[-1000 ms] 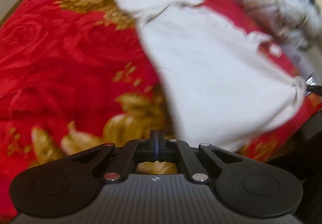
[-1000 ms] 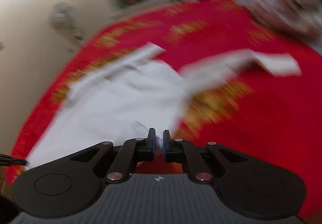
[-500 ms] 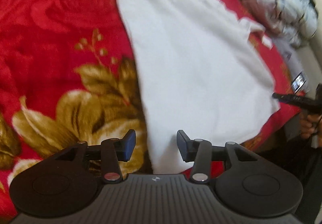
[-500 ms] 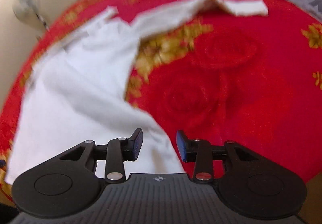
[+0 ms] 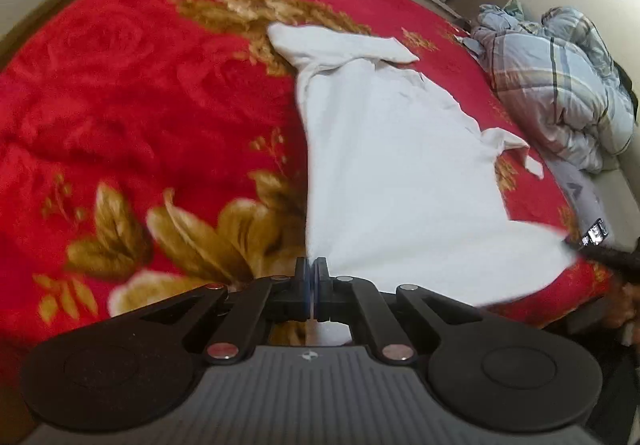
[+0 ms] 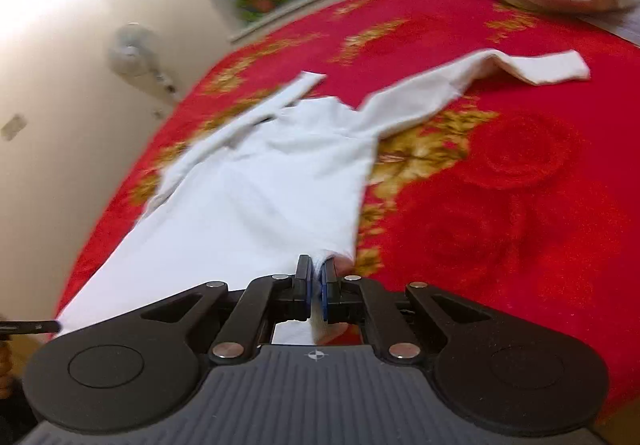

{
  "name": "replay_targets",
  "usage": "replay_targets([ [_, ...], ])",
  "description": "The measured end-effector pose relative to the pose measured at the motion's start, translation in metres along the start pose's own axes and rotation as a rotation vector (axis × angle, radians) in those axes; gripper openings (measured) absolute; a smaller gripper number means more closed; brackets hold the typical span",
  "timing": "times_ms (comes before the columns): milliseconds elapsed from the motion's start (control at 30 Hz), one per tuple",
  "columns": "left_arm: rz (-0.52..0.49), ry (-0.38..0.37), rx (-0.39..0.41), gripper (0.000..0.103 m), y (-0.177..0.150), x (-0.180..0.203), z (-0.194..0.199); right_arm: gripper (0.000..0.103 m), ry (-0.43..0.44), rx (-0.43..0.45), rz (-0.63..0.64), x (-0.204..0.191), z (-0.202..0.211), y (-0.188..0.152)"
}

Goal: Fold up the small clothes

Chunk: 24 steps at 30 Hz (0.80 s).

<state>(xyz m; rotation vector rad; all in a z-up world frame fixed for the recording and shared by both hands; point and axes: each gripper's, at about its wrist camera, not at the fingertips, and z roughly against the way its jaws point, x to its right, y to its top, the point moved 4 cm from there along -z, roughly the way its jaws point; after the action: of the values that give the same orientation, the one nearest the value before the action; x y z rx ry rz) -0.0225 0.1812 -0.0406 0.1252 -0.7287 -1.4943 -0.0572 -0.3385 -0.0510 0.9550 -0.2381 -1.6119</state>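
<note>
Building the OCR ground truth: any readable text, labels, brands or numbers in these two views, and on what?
No text can be read in either view.
Left gripper: small round emblem on its grey body, a symbol, no letters.
Right gripper: same emblem, no letters.
Small dark device at the bed's edge: light marks, too blurred to read.
White garment, red blanket: no print or tag visible.

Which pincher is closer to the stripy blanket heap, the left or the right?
Right. Both grippers pinch the white shirt's near hem: the left gripper takes the corner away from the heap, and the right gripper takes the corner on the heap's side.
</note>
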Motion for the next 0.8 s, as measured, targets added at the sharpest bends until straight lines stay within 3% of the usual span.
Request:
replay_targets([
  [100,-0.116,0.067,-0.137,0.000,-0.014,0.018,-0.031,0.004,-0.138,-0.205,-0.016,0.020,-0.024,-0.028],
  [133,-0.157,0.119,-0.172,0.001,-0.018,0.022,-0.039,0.004,-0.210,-0.287,-0.018,0.028,-0.035,-0.039],
  [200,-0.248,0.212,-0.144,0.002,-0.019,0.030,-0.042,0.005,-0.286,-0.339,0.027,0.029,-0.045,-0.046],
  [267,-0.285,0.138,-0.040,0.005,-0.010,0.048,-0.030,0.005,-0.287,-0.264,0.060,0.020,-0.041,-0.038],
  [333,-0.303,0.030,0.016,0.019,-0.001,0.065,-0.024,0.006,-0.283,-0.149,0.070,0.014,-0.031,-0.025],
  [400,-0.324,0.016,0.008,0.025,0.001,0.080,-0.036,0.006,-0.252,-0.075,0.082,0.007,-0.029,-0.012],
  [467,-0.355,0.045,-0.038,0.025,0.003,0.091,-0.055,0.007,-0.189,-0.038,0.085,-0.004,-0.037,-0.003],
  [567,-0.369,0.074,-0.064,0.025,0.001,0.094,-0.072,0.020,-0.144,-0.073,0.080,-0.015,-0.065,0.002],
  [700,-0.337,0.083,-0.034,0.025,0.009,0.087,-0.082,0.020,-0.153,-0.150,0.099,-0.026,-0.105,0.009],
  [800,-0.316,0.105,0.038,0.025,0.031,0.089,-0.091,0.020,-0.134,-0.114,0.170,-0.049,-0.119,0.034],
])
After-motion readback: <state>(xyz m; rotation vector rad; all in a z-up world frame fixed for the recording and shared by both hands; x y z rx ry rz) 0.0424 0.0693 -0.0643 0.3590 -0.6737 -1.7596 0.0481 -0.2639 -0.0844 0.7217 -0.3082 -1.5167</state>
